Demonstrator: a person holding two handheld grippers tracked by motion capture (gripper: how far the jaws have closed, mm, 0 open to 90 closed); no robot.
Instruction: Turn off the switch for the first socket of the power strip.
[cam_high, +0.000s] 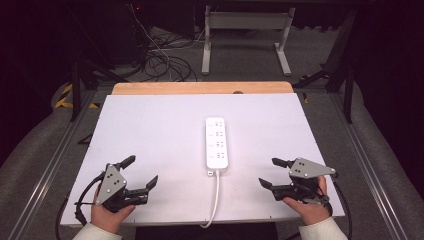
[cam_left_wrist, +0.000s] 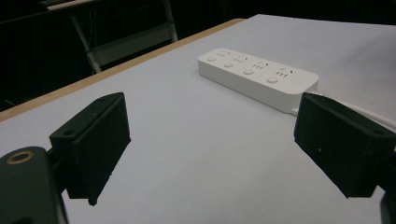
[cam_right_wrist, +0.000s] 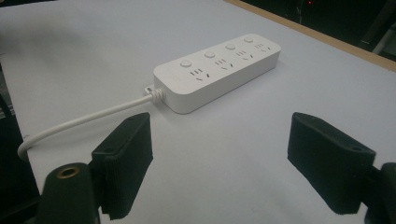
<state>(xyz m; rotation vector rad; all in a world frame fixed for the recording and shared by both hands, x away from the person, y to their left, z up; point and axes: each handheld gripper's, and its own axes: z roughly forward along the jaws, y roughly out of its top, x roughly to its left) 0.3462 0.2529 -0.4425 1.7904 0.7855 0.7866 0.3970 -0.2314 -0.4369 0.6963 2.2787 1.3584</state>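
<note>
A white power strip (cam_high: 217, 142) with several sockets and buttons lies lengthwise in the middle of the white table top (cam_high: 165, 125). Its white cable (cam_high: 215, 197) runs back over the near edge. My left gripper (cam_high: 141, 171) rests at the near left, open and empty, pointing toward the strip (cam_left_wrist: 257, 77). My right gripper (cam_high: 272, 173) rests at the near right, also open and empty, with the strip (cam_right_wrist: 219, 70) and cable (cam_right_wrist: 84, 122) ahead of its jaws. Neither gripper touches the strip.
A wooden strip (cam_high: 202, 88) borders the table's far edge. Beyond it stand a white metal frame (cam_high: 245, 35) and tangled black cables (cam_high: 160, 62) on the floor. Metal rails (cam_high: 365, 165) run along both sides of the table.
</note>
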